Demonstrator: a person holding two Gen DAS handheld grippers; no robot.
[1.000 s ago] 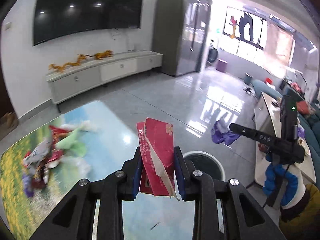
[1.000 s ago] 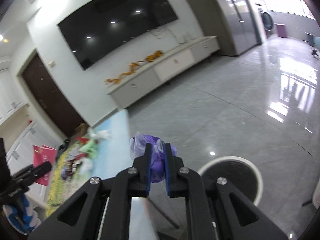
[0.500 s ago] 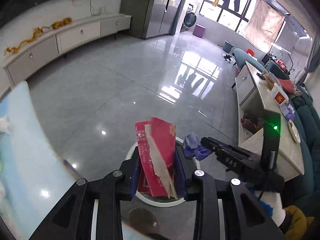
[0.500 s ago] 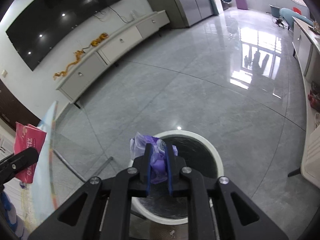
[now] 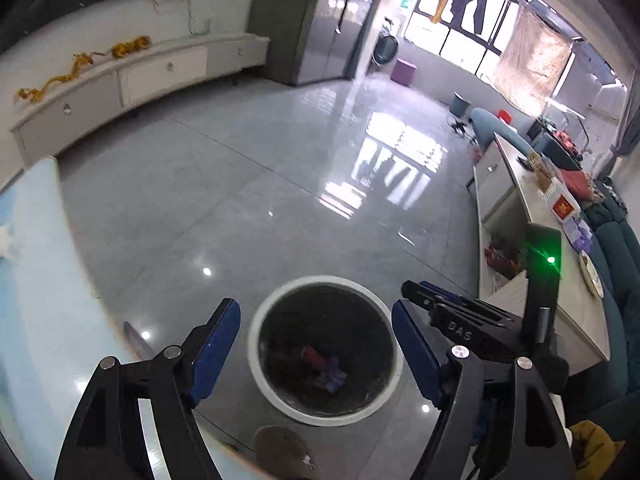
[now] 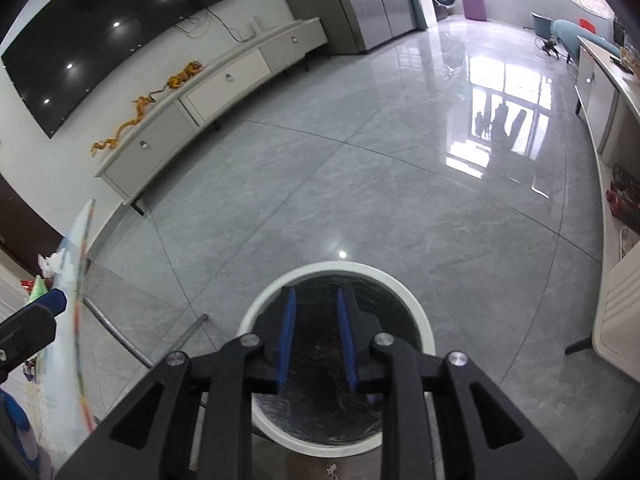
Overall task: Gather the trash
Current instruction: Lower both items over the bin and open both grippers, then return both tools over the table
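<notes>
I have both tools parked over the white-rimmed bin (image 5: 324,350) on the floor beside the worktop (image 5: 36,280) so drops land inside. The left hand-held gripper (image 5: 316,344) and right hand-held gripper (image 6: 316,340), jaws just opened, hold nothing. Red and purple trash (image 5: 324,366) lies at the bin's bottom.

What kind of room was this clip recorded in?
Most likely a home living room. A large wall-mounted TV hangs above a long low cabinet, a sofa runs along the far side, and a white-rimmed waste bin stands on the glossy tiled floor.
</notes>
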